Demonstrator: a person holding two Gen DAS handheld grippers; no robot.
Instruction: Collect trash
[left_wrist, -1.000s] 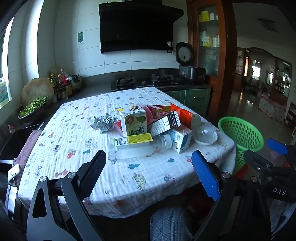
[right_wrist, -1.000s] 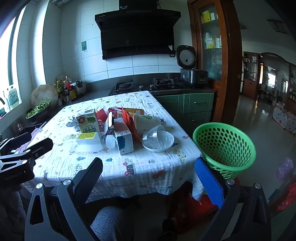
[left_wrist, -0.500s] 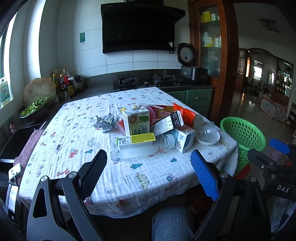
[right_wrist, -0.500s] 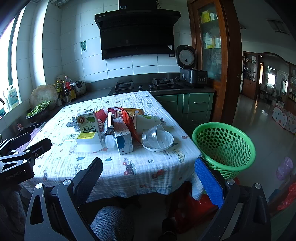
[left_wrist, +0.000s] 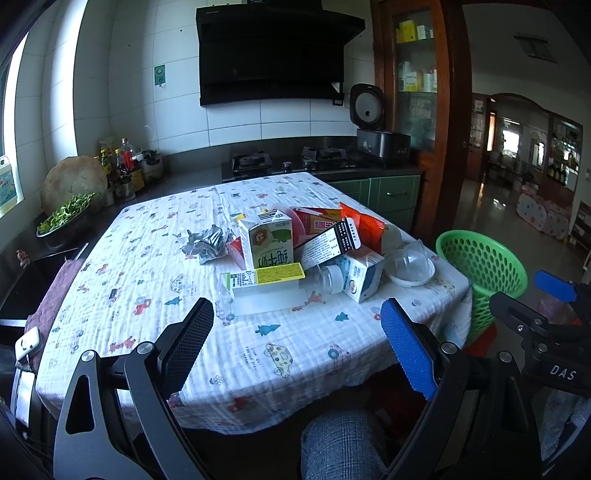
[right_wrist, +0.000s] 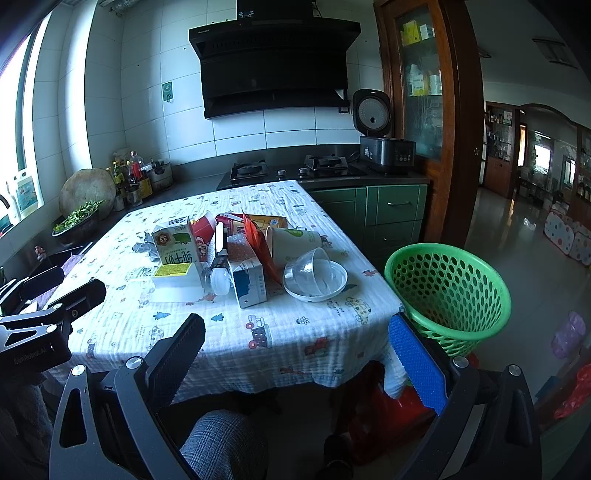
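Left gripper (left_wrist: 295, 339) spread wide, empty, short of near table edge. Right gripper (right_wrist: 295, 350) same: spread, empty, beside green basket (right_wrist: 448, 295).

Trash pile mid-table (left_wrist: 147, 288): milk carton (left_wrist: 269, 240) upright, blue-white box (left_wrist: 362, 273), clear bottle (left_wrist: 266, 291) lying flat, crumpled foil (left_wrist: 207, 242), clear cup in white lid (right_wrist: 316, 275).

Risks, judged:
- items lean on each other; pulling one likely topples rest
- clear bottle round, could roll
- cloth wrinkled, jaw tip may snag

Unclear: basket contents hidden, pile's rear items overlapped, labels unreadable.
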